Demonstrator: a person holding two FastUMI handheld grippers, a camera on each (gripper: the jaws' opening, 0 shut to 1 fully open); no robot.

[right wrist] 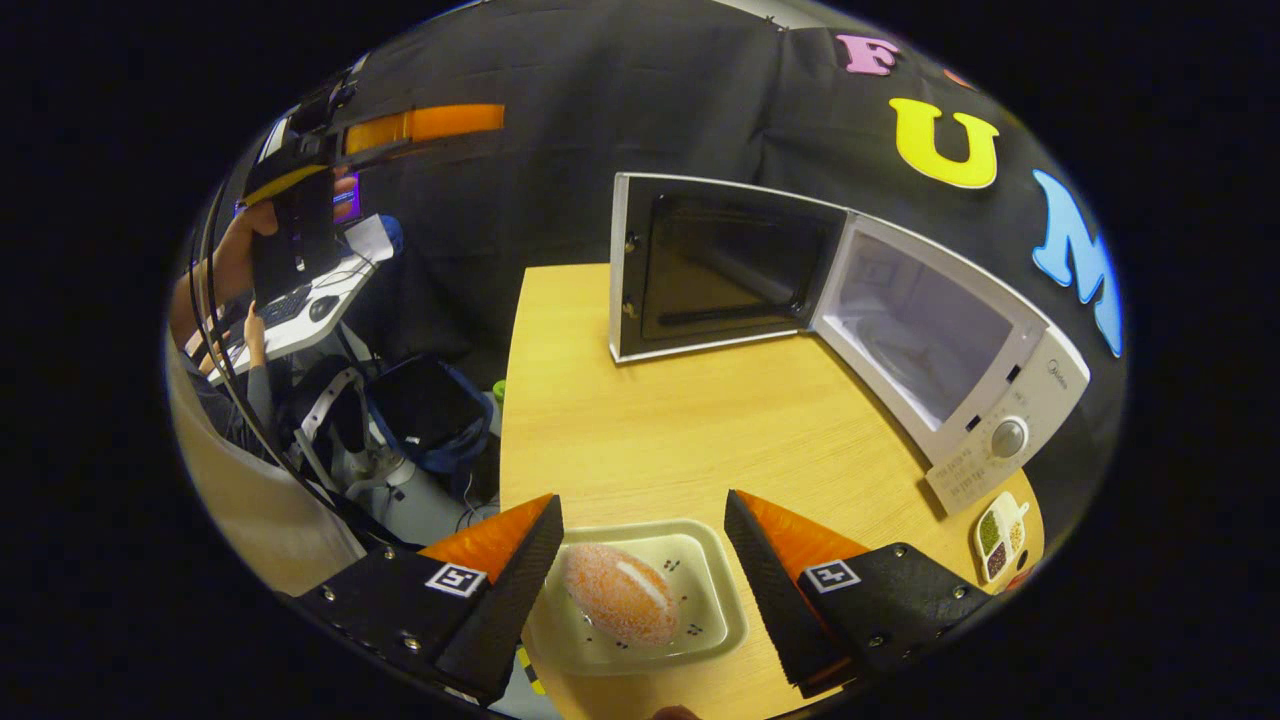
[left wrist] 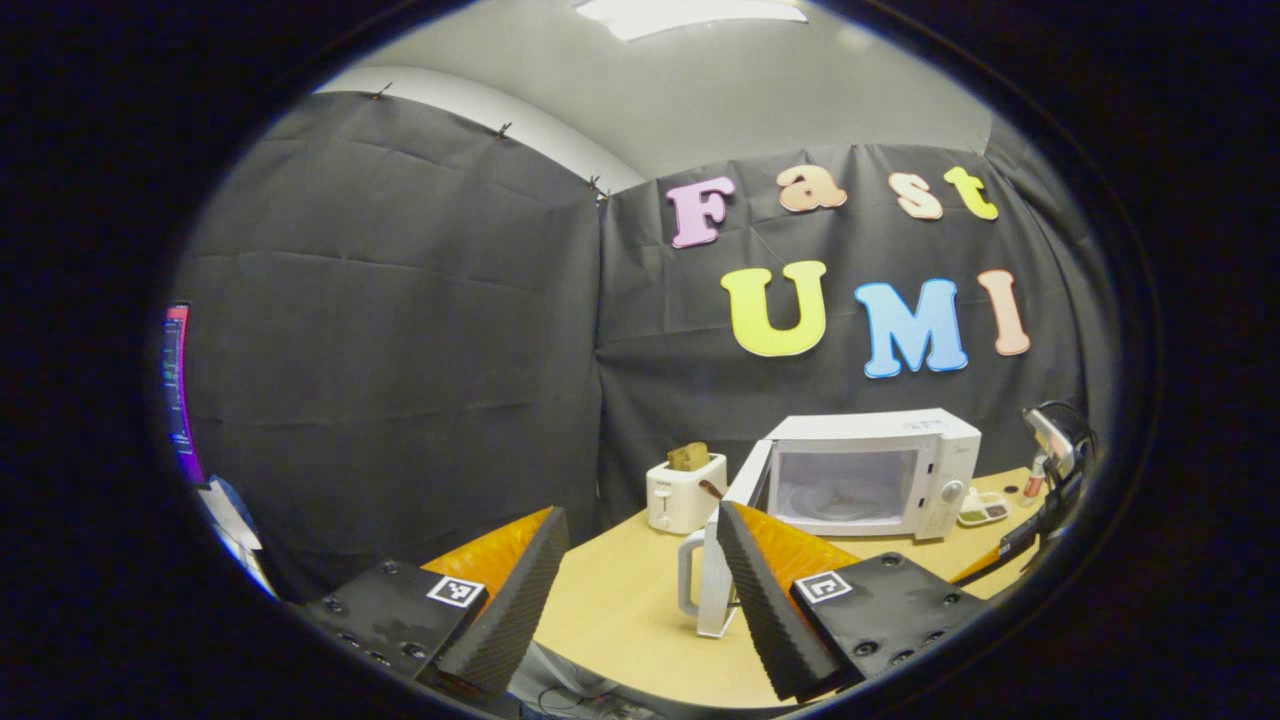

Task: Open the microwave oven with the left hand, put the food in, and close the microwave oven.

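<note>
The microwave (right wrist: pixel 940 340) is standing at two o'clock on the wooden table (right wrist: pixel 640 420) in the right gripper view, its door (right wrist: pixel 715 265) swinging wide open toward twelve. The right gripper (right wrist: pixel 640 560) is hovering with fingers spread above the tray (right wrist: pixel 715 590) at six o'clock, the bread roll (right wrist: pixel 620 592) lying between them, untouched. Bare tabletop is lying between tray and oven. The left gripper (left wrist: pixel 640 570) is hanging spread near the table's edge.

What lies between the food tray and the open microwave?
Bare wooden tabletop in the right gripper view; nothing sits between the tray and the microwave.
</note>
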